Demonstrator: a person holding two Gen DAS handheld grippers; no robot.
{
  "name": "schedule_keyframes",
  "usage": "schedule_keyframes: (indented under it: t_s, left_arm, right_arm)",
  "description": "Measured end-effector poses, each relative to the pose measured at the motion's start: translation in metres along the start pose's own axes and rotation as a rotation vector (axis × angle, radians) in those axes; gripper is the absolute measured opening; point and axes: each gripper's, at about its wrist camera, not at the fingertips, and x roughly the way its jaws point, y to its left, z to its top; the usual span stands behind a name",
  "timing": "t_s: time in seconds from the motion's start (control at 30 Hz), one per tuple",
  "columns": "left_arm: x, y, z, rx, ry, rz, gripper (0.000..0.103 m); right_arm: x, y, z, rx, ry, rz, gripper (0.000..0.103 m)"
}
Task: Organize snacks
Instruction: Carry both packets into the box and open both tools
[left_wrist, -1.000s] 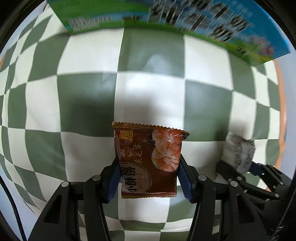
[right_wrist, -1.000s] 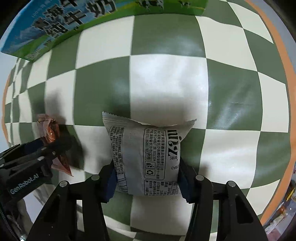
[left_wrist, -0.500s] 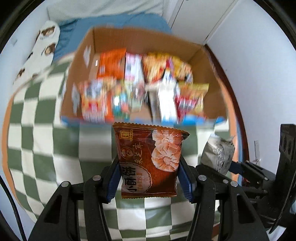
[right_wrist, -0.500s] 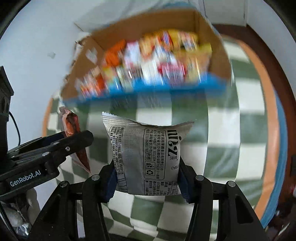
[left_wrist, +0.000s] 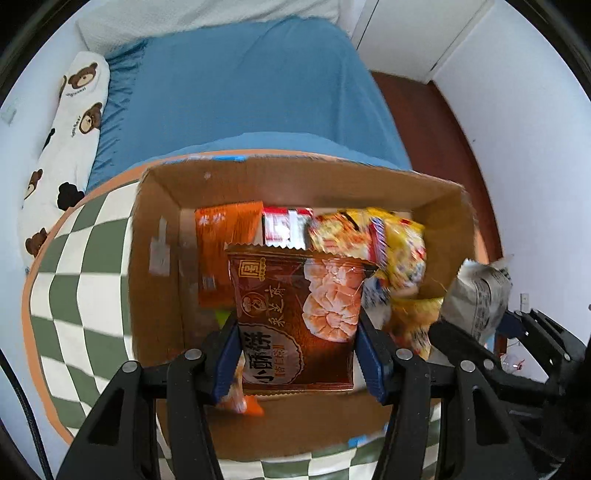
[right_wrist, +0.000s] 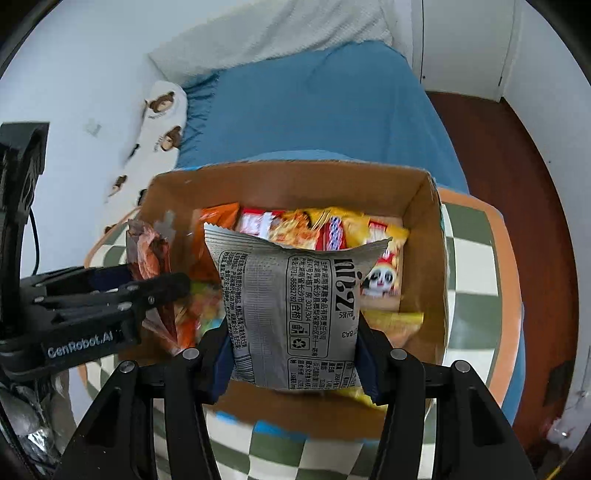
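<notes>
My left gripper (left_wrist: 297, 354) is shut on a brown shrimp-cracker packet (left_wrist: 295, 317) and holds it above the open cardboard box (left_wrist: 155, 295). My right gripper (right_wrist: 291, 354) is shut on a grey snack packet (right_wrist: 291, 314), also above the box (right_wrist: 424, 258). The box holds several orange, red and yellow snack packets (left_wrist: 369, 240). The grey packet shows at the right of the left wrist view (left_wrist: 480, 295). The brown packet shows at the left of the right wrist view (right_wrist: 151, 254).
The box stands on a green-and-white checked tablecloth (left_wrist: 81, 280) with an orange border. Behind it is a bed with a blue sheet (left_wrist: 251, 85) and a bear-print pillow (left_wrist: 66, 122). Dark red floor (right_wrist: 509, 184) and white walls lie to the right.
Both grippers have lifted from low over the tablecloth and moved forward over the box, each still holding its packet. The box interior now fills the view beneath them.
</notes>
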Motion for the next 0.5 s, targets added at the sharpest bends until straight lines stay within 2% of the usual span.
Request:
schedule_keyframes:
  t_s: [0.1, 0.37, 0.43, 0.47, 0.5]
  left_arm:
    - [0.022, 0.003, 0.015, -0.004, 0.055, 0.013, 0.054]
    - [0.061, 0.004, 0.036, -0.008, 0.146, 0.046, 0.055]
    - [0.067, 0.008, 0.037, -0.031, 0.163, 0.025, 0.059]
    - [0.069, 0.009, 0.039, -0.036, 0.168, 0.021, 0.071]
    - [0.070, 0.010, 0.038, -0.035, 0.171, 0.028, 0.087]
  right_arm:
    - [0.024, -0.008, 0.025, 0.015, 0.057, -0.013, 0.058]
    - [0.072, -0.025, 0.036, 0.024, 0.182, -0.050, 0.059]
    - [0.080, -0.031, 0.040, 0.042, 0.208, -0.050, 0.076]
    - [0.081, -0.034, 0.042, 0.052, 0.213, -0.056, 0.090]
    - [0.082, -0.035, 0.044, 0.042, 0.215, -0.067, 0.094]
